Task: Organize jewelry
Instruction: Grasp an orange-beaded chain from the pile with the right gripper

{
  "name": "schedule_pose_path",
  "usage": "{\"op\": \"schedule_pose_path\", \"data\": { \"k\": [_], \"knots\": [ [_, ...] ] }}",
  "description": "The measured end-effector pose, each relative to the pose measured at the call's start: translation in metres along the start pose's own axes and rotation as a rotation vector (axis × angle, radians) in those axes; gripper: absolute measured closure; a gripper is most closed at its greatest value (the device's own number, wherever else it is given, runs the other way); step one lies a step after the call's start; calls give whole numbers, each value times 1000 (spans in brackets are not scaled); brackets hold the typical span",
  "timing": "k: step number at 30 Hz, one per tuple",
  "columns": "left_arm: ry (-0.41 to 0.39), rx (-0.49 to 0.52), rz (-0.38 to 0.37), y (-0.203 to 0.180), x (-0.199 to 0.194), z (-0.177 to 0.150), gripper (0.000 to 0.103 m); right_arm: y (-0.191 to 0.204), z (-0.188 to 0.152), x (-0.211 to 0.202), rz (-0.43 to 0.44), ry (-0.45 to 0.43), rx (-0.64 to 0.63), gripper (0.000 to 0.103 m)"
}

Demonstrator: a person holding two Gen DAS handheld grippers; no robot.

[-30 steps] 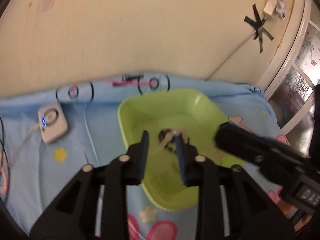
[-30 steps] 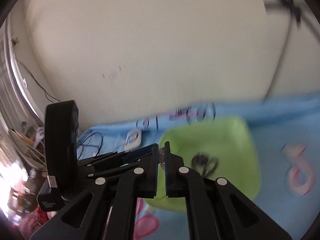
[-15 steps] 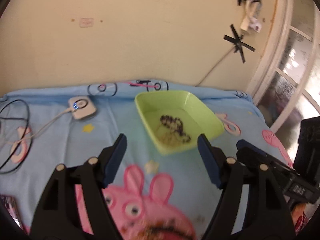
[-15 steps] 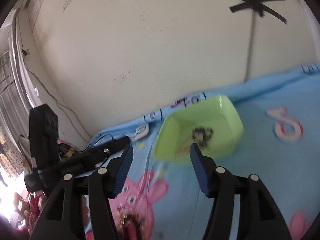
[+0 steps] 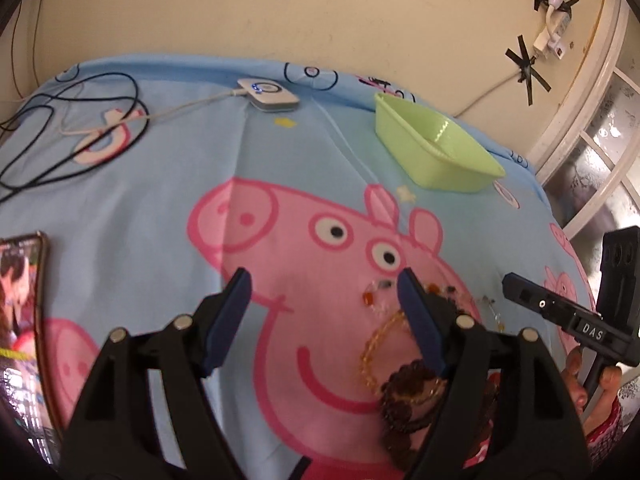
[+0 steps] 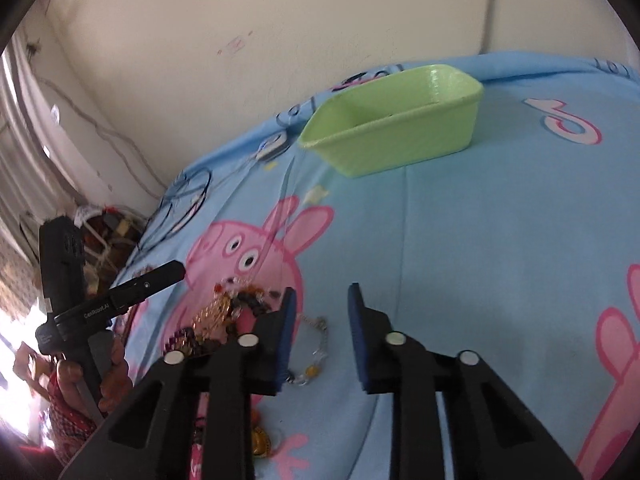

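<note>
Blue sheet with a big pink pig picture covers the place where the things lie. A cream wall stands behind it, with black tape crosses on it. A window is off to the right side.

A green tray sits on the sheet near the wall. A white charger pad with a small blue light lies near the wall too, and a black cable curls beside it. A phone lies at the left edge.

The jewelry pile lies on the pig's face, well apart from the tray. It has dark beads, a gold chain and small bright stones. A thin bracelet with yellow beads lies a bit apart from the pile.

Both hands tip their tools down at the sheet. A hand grips the handle of the left tool, and fingers wrap round the handle of the right one.

The left claw is spread wide over the pig's face. Its jaws have just been opening, and nothing is between them. The pile lies just under its right finger.

The right claw is let go too, with a clear gap between its jaws. It holds nothing. The thin bracelet lies just beside its left finger, partly hidden by it.
</note>
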State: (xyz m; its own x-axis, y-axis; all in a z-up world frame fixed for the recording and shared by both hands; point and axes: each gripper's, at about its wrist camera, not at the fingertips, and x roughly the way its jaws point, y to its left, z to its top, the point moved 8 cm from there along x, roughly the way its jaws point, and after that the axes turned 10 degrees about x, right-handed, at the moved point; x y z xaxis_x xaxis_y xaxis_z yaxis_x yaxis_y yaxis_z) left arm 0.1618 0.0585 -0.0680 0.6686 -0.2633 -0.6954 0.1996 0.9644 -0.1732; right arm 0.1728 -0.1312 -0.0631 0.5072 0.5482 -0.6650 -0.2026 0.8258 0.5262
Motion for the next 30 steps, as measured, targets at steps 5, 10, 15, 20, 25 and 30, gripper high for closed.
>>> {"op": "schedule_pose_path", "data": {
  "k": [5,10,15,20,25,30],
  "knots": [
    [3,-22,-12,6,5,-5,31,6,-13,-1,-85,58,-117,103],
    [-20,-54,-47,10,2,-7,31,2,-23,-1,-154,50,-220,103],
    [-37,-17,-39,3,0,-5,31,-7,-12,0,-302,-1,-315,103],
    [-53,-14,-15,4,-1,-4,31,-79,36,-33,-503,-133,-184,103],
    [-63,26,-8,-7,-1,3,31,-163,50,-76,-548,-165,45,103],
    [-40,234,-78,-78,5,30,31,-198,47,-102,-480,-202,182,103]
  ]
}}
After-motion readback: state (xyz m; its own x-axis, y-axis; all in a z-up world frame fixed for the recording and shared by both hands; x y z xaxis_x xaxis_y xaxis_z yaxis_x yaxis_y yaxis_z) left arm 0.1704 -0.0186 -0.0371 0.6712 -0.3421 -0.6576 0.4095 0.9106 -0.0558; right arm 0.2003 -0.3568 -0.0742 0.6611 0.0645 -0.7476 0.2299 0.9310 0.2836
